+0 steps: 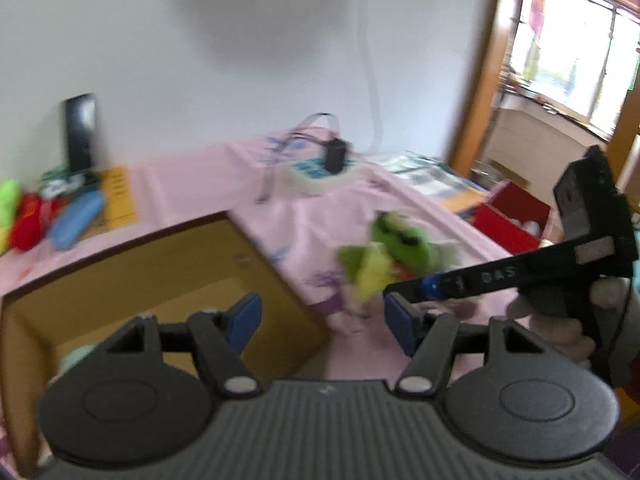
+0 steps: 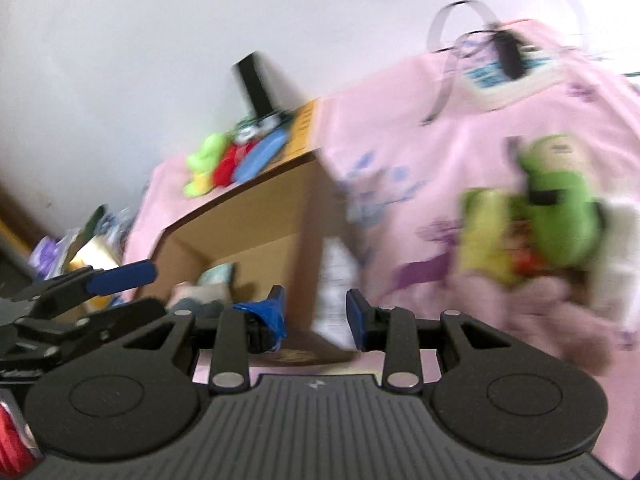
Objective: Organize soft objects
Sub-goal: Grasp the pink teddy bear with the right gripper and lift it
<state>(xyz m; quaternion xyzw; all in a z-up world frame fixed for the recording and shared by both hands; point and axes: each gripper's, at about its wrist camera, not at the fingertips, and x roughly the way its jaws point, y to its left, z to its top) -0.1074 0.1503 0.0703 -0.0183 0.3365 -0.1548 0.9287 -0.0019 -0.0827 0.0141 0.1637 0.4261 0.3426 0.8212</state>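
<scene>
Both sets of fingers, left (image 1: 320, 322) and right (image 2: 316, 314), gape empty; green plush (image 1: 394, 250) lies right of the cardboard box (image 1: 168, 284). Blurry swing, I might overshoot it.

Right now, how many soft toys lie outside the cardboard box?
4, though blur may hide more: a green plush on the pink cloth right of the box; green, red and blue ones behind it.

Pink printed sheet (image 1: 192, 184) (patterned) — bearing cardboard box (image 1: 264, 264), green plush (image 1: 396, 244).
</scene>
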